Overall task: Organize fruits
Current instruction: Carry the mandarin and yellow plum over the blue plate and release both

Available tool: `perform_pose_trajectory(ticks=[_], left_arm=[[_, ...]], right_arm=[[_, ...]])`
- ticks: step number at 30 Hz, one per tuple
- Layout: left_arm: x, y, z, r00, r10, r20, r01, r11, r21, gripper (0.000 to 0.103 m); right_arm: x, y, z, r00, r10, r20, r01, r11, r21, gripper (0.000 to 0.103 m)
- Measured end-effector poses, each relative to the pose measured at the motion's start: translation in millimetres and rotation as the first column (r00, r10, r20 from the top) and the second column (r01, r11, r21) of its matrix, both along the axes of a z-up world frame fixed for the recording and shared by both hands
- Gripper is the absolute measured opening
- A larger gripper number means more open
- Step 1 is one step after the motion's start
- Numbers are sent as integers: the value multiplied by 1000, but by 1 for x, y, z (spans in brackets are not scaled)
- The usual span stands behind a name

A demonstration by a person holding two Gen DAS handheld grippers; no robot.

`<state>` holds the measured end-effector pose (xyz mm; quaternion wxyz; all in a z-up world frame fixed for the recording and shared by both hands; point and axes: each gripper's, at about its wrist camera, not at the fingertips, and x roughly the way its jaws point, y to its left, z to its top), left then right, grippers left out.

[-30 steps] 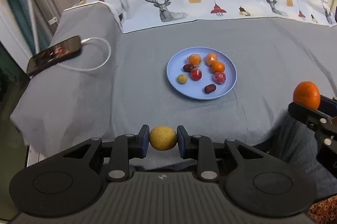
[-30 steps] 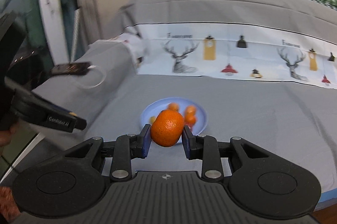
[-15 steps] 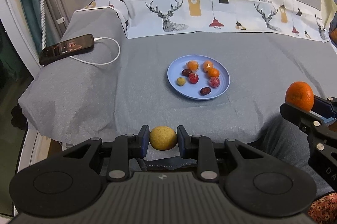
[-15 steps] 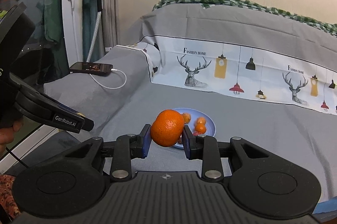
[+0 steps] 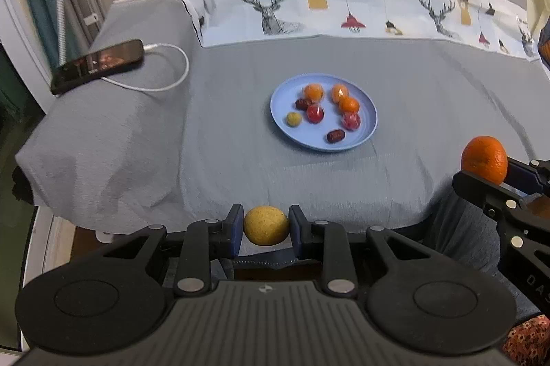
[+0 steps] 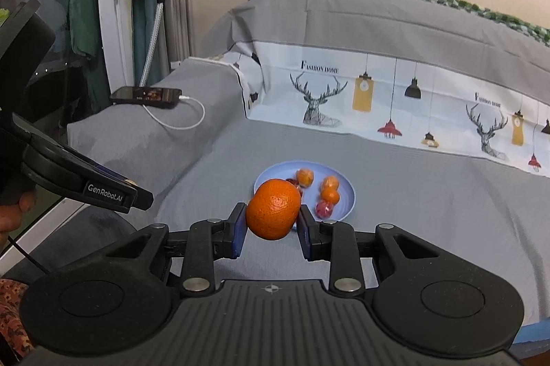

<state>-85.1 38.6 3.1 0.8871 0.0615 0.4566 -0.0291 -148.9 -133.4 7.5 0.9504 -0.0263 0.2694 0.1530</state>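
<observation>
The left claw [image 5: 266, 225] is closed narrowly around a small yellow fruit [image 5: 266, 225], both pads pressed to its sides, held in the air just off the near edge of the bed [image 5: 429, 98]. The right claw [image 6: 271, 214] is spread wider and grips an orange [image 6: 273, 208] that bulges above its pads, also held up short of the bed. Farther in, on the grey bedspread, a blue plate [image 5: 369, 115] holds several small orange, red and yellow fruits, and a phone [image 5: 98, 65] on its white cable [image 5: 165, 84] lies on the raised left edge.
</observation>
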Motion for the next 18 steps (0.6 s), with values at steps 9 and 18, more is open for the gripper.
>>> perform_pose_trajectory(ticks=[9, 18], left_arm=[[48, -4, -21, 997, -25, -73, 25, 1000, 4, 31], [131, -15, -36, 996, -27, -81, 25, 999, -30, 31]], right_arm=[[38, 0, -20, 995, -5, -95, 6, 1000, 2, 32], [104, -1, -47, 985, -31, -172, 33, 999, 10, 32]])
